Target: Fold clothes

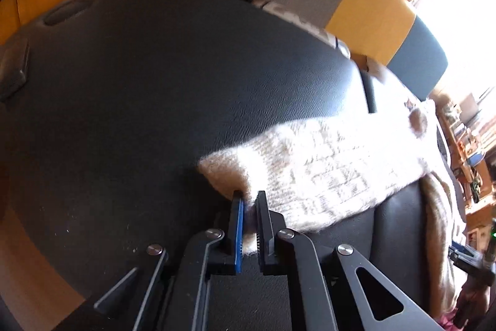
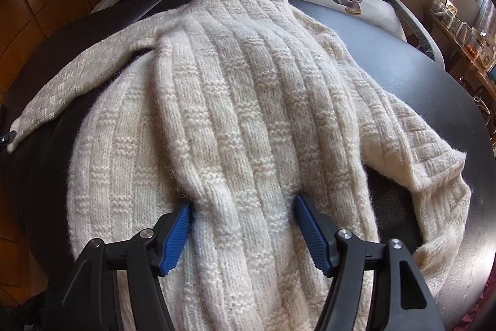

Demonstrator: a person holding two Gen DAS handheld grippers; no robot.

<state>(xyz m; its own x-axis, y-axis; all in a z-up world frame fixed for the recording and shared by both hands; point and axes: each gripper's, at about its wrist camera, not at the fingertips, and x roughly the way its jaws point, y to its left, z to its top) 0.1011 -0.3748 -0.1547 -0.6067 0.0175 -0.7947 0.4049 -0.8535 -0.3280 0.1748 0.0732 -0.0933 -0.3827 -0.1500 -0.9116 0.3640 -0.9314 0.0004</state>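
In the left wrist view, the left gripper [image 1: 250, 225] was clenched on the cuff of the sweater [image 1: 310, 172] sleeve, low in the centre, over the dark table [image 1: 139, 89]. To fold well, I judge the sleeve should be carried flat across the body.

In the right wrist view, the right gripper [image 2: 243, 233] stood released around a ridge of the sweater, which filled the middle. No writing was readable.

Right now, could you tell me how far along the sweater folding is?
Early stage. Done: the cream sweater lies on the dark table, one side apparently already turned in. In hand: the left gripper pinches the cuff of the outstretched sleeve; the right gripper is open over the body. Left: fold that sleeve in, then fold the body.
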